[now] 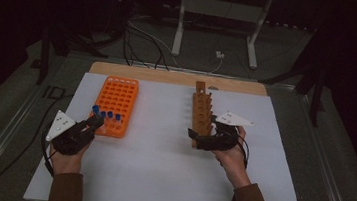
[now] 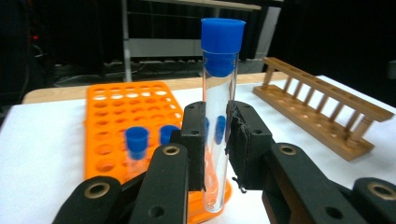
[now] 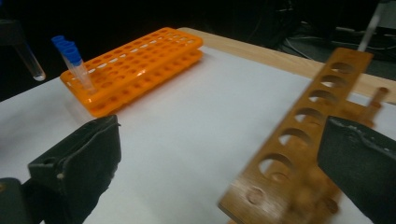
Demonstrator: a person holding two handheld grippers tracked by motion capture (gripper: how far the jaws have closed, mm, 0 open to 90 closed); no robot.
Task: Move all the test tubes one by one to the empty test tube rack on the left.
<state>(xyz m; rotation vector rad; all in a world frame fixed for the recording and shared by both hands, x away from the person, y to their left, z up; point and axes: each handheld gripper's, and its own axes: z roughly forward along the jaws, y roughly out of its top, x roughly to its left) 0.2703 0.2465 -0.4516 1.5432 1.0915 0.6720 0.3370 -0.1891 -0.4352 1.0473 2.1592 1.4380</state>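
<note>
white table top [image 1: 159, 169] carries two racks. orange rack [image 1: 115, 105] sits on the left side, a grid of round holes, mostly empty; a few blue-capped tubes [image 1: 113, 118] stand upright in its near row, and in the right gripper view they cluster at one end corner [image 3: 74, 63]. wooden rack [image 1: 201, 112] sits centre-right, running front to back, one row of round holes; every hole visible in the right gripper view [image 3: 299, 140] is empty.

left gripper [image 1: 95, 121] is at the near left corner of the orange rack, jaws clamped on a clear tube with a blue cap [image 2: 219, 93], held upright, lower end just off the rack's near edge.

right gripper [image 1: 198, 134] is at the near end of the wooden rack, jaws spread wide, nothing pressed between them; the rack end lies close to one jaw, contact unclear.
</note>
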